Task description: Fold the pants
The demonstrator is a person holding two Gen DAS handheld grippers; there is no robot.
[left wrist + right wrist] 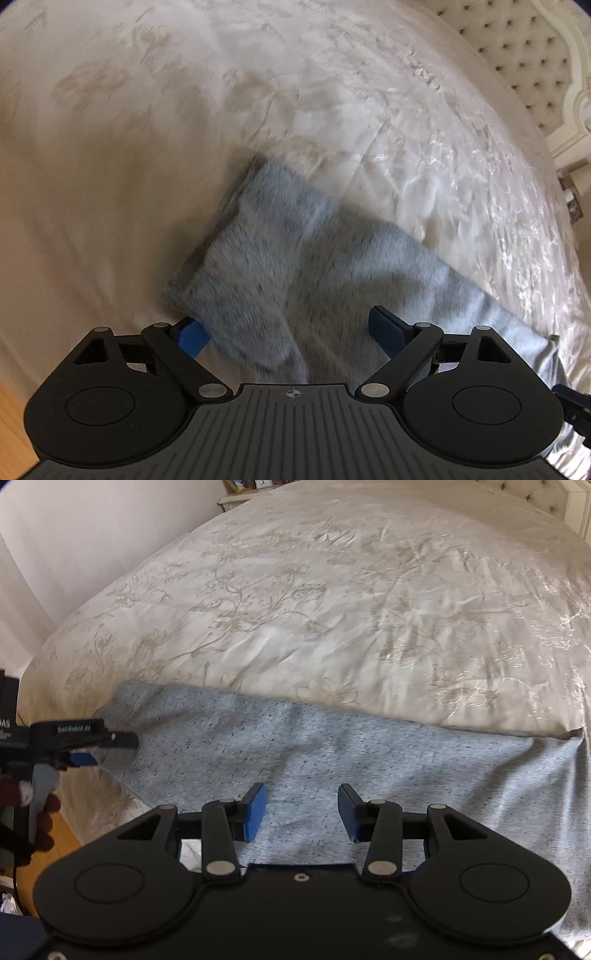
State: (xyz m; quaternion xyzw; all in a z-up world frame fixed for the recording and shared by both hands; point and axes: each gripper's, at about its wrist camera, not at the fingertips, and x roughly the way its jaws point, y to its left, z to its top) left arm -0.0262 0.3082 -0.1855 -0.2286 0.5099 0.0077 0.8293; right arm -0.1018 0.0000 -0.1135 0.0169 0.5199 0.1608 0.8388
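Black plastic arms of the left gripper (286, 332) fill the bottom of the left wrist view, and its two blue fingertips (192, 334) stand wide apart. Nothing is pinched between them. Just past them lie the pants (295, 251), soft and grey-blue with tiny dark specks. One folded end of the pants sits right in the gap between the spread tips, but the tips do not press on it. From there the pants run away toward the right side of that view, flat on the bed cover (147, 129), which is cream with a pale flower pattern. A padded headboard (517, 55) with little buttons shows at the top right. That view is a bit blurry. In the right wrist view, the right gripper (303, 812) hangs over the middle of the pants (332, 746). Its blue tips are partly apart and hold nothing; the grey cloth lies under and ahead of them. The pants stretch across this view from left to right, along the near side of the bed cover (295, 590). At the far left of this view the left gripper (88, 751) shows by the left end of the pants. A bit of wood floor (62, 834) shows below it.
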